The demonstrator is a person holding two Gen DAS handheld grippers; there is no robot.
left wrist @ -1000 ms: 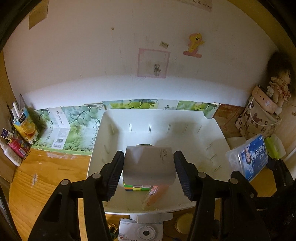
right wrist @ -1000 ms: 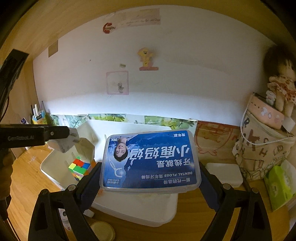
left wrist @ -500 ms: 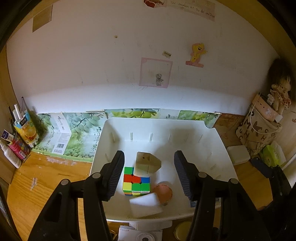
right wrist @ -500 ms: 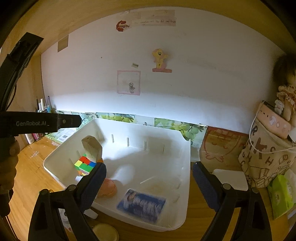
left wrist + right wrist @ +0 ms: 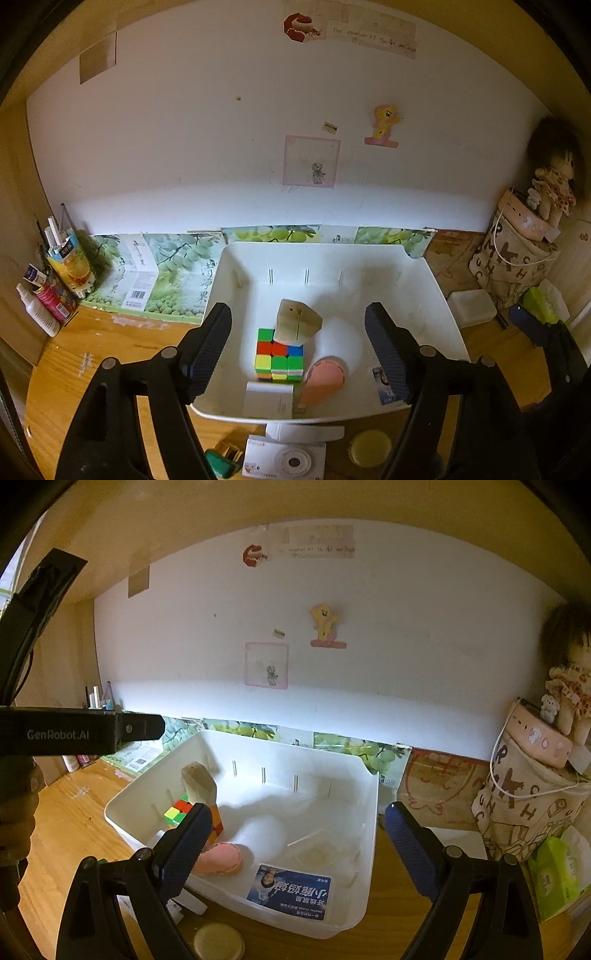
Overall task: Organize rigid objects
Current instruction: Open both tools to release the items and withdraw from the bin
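Observation:
A white bin [image 5: 321,248] stands on the wooden desk and holds a colour cube [image 5: 279,360], a beige faceted block [image 5: 297,325], a pink round piece [image 5: 325,380] and a small white box [image 5: 267,400]. My left gripper [image 5: 297,312] hovers over the bin's near side; its jaws are opening, with nothing pressed between them. In the right wrist view a blue dental floss box [image 5: 290,891] lies flat in the near corner of the bin [image 5: 280,764]. My right gripper [image 5: 298,809] stands open and empty above it. The cube [image 5: 177,812] is partly hidden by a finger.
A camera box [image 5: 284,458] and a round yellow lid [image 5: 369,448] lie in front of the bin. Bottles and a carton [image 5: 48,295] stand at the left, a printed bag with a doll [image 5: 517,258] at the right, beside a green tissue pack [image 5: 557,875].
The left gripper has let the white box drop into the bin and the right has let go of the blue floss box. Both grippers have opened wider and the left has risen.

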